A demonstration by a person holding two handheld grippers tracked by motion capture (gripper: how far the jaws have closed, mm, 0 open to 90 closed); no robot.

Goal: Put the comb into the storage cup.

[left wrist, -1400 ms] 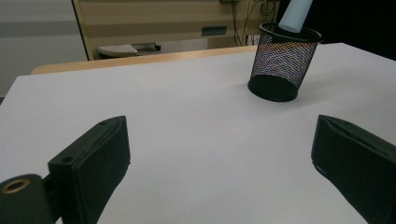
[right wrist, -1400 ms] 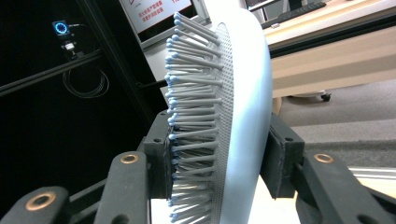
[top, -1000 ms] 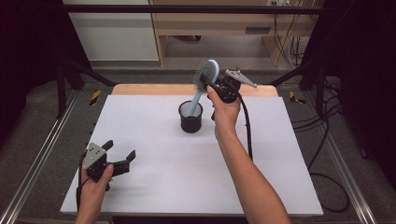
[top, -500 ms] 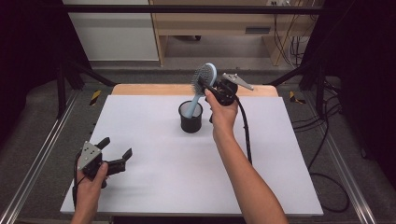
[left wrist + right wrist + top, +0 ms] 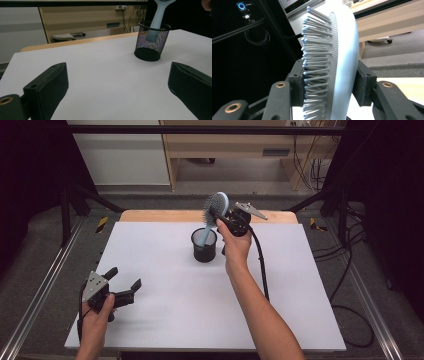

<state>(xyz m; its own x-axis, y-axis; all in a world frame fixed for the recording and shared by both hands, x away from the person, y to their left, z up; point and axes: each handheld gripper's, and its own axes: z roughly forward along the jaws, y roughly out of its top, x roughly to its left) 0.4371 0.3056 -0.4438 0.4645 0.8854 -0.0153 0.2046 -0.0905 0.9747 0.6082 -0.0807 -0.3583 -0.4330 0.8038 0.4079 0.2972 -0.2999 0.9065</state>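
Observation:
A light blue hairbrush [image 5: 218, 206] stands tilted with its handle down inside a black mesh cup [image 5: 204, 246] at the back middle of the white table [image 5: 175, 320]. My right gripper [image 5: 222, 214] is shut on the brush head. In the right gripper view the pads [image 5: 297, 82] press on the bristle side and the smooth back of the hairbrush [image 5: 342, 57], with my right gripper [image 5: 330, 83] around it. My left gripper [image 5: 125, 277] rests open near the front left corner, far from the cup. In the left gripper view my left gripper [image 5: 120, 75] holds nothing, and beyond it stand the cup [image 5: 151, 42] and the brush handle [image 5: 160, 15].
A wooden strip [image 5: 165, 215] runs along the table's far edge. Metal rails [image 5: 45, 285] flank the table on both sides. The right gripper's cable [image 5: 261, 265] trails over the table beside the forearm. Cables [image 5: 350, 285] lie on the floor at the right.

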